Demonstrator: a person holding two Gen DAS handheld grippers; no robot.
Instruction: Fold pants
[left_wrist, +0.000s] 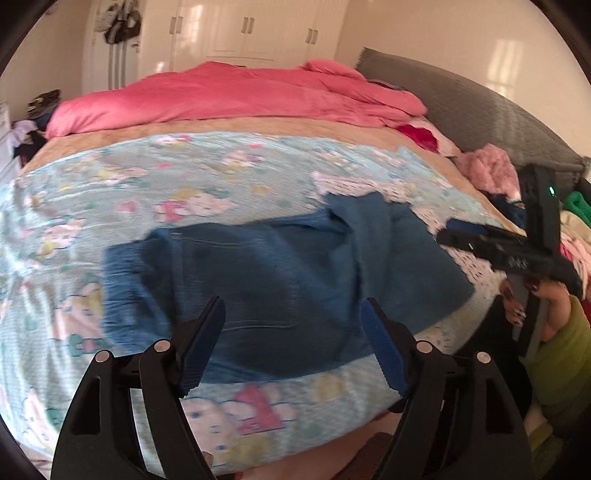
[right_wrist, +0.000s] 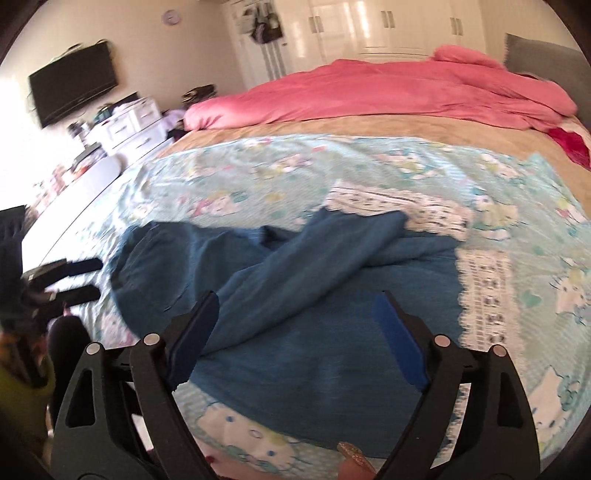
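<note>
A pair of blue denim pants (left_wrist: 266, 280) lies on a bed, spread over a pale turquoise cartoon-print sheet (left_wrist: 110, 192) near the bed's front edge. The pants are partly folded: a lighter blue leg (right_wrist: 295, 266) lies slantwise over the darker bulk of the fabric, its end reaching a white lace-edged patterned cloth (right_wrist: 399, 206) that sits on the sheet just beyond.

The left gripper (left_wrist: 293, 343) hovers above the near part of the pants, its blue-padded jaws spread wide with nothing between them. The right gripper (right_wrist: 295, 339) hangs over the pants further along, jaws likewise apart and gripping nothing. In the left view, the right gripper shows at the picture's right edge, carried by a hand (left_wrist: 535, 299) with dark painted nails and a yellow-green sleeve.

Behind, a pink duvet (left_wrist: 229, 96) is heaped across the far side of the bed, against a grey padded headboard (left_wrist: 461, 103). White wardrobes (left_wrist: 251, 29) stand beyond, and a dark television (right_wrist: 74, 88) hangs on the wall.
</note>
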